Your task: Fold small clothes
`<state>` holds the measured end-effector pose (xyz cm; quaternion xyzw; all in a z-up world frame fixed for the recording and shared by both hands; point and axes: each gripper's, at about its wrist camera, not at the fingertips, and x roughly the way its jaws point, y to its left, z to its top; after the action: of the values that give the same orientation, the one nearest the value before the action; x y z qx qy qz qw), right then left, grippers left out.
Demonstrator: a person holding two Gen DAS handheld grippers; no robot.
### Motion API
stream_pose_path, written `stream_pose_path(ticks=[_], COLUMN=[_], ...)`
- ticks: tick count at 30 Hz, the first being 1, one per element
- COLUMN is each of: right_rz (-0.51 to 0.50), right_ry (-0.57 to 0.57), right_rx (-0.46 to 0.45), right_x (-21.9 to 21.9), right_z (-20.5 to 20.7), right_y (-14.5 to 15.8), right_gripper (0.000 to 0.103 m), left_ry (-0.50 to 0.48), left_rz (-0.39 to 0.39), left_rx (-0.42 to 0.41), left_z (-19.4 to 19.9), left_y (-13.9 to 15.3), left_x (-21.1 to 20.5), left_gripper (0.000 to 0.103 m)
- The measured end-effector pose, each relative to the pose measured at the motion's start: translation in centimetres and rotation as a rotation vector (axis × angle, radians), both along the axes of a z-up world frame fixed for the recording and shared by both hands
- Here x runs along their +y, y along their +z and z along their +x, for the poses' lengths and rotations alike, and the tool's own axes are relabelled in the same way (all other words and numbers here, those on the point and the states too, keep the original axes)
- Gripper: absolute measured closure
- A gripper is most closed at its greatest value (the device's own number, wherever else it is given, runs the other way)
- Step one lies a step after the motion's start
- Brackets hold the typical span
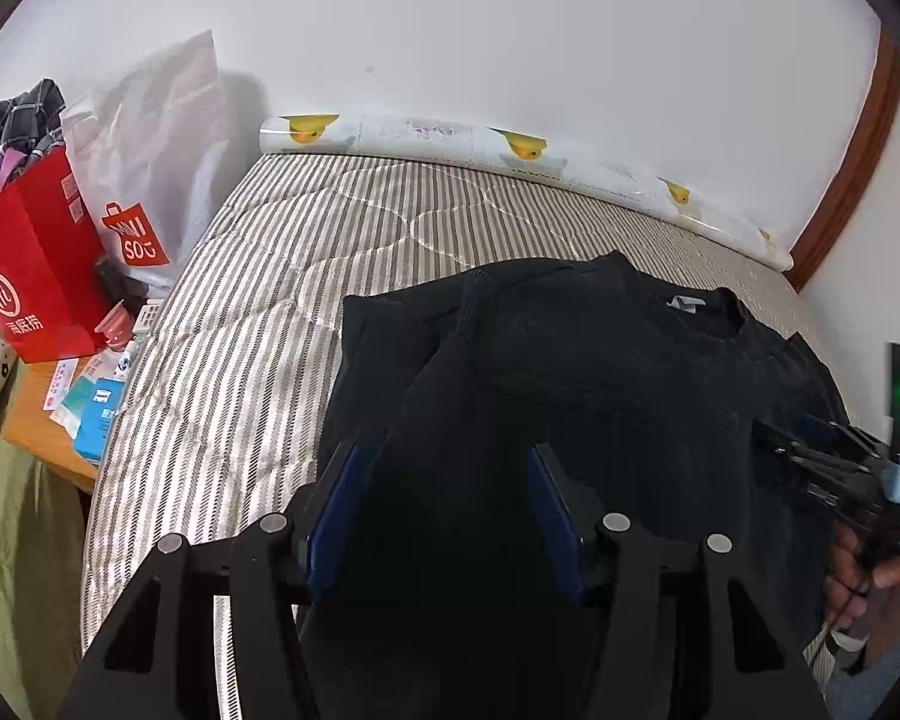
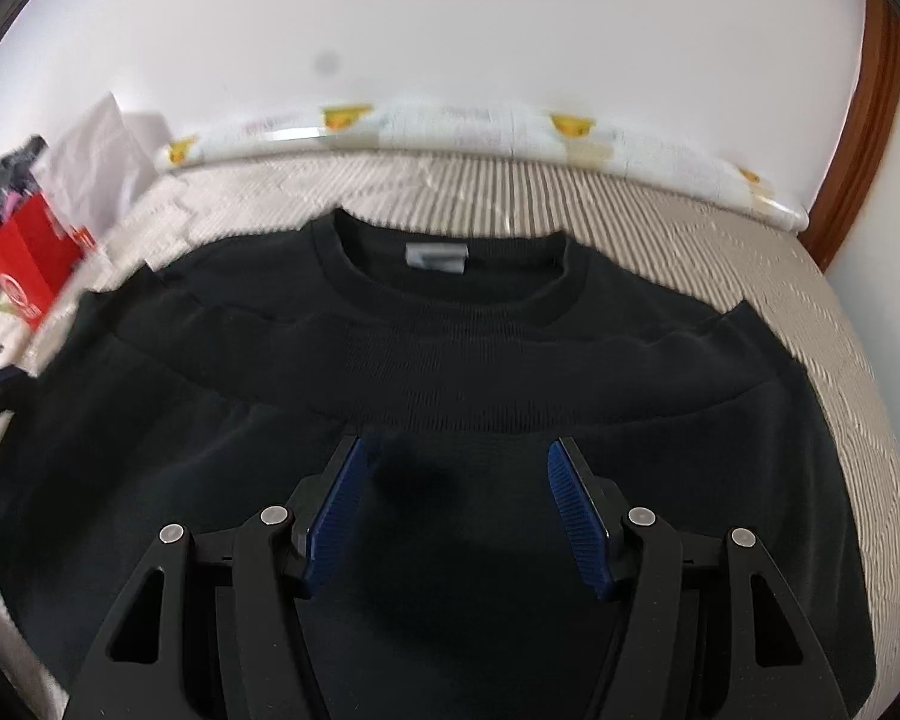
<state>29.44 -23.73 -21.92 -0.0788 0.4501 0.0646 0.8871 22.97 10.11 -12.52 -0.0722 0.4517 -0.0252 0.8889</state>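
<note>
Jaws come first, close to each camera. The left gripper (image 1: 444,453) hangs over the black sweater (image 1: 570,396) with its blue pads wide apart and nothing between them. The right gripper (image 2: 459,450) is the same: wide and empty, right above the middle of the sweater. The sweater lies on the striped mattress (image 1: 258,312), sleeves folded in, neck toward 12 o'clock. I think the next fold needs both grippers to pinch the bottom edge at the same time and lift evenly. Farther off, at 9 o'clock, stands a red bag (image 1: 36,276).
</note>
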Motion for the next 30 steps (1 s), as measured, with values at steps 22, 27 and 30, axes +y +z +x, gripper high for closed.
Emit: stream_pose_path(ticks=[22,27,30], right_rz=[-0.062,-0.115,-0.13], right_ry=[-0.033,-0.003,0.008], right_rx=[-0.007,-0.067,-0.089], right_x=[0.3,0.6,0.3], right_z=[-4.0,-8.4,-10.8], right_y=[-0.9,-0.9,-1.1], right_gripper=[0.032,0.032,0.032], left_ry=[-0.019,-0.003,0.016], left_rz=[-0.151,-0.139,-0.168], left_rx=[0.008,-0.02,-0.023], left_z=[-9.0,-12.6,-14.4], left_y=[-2.2,-2.2,-2.3], left_x=[3.9,4.2,4.7], left_gripper=[0.047,0.044,0.044])
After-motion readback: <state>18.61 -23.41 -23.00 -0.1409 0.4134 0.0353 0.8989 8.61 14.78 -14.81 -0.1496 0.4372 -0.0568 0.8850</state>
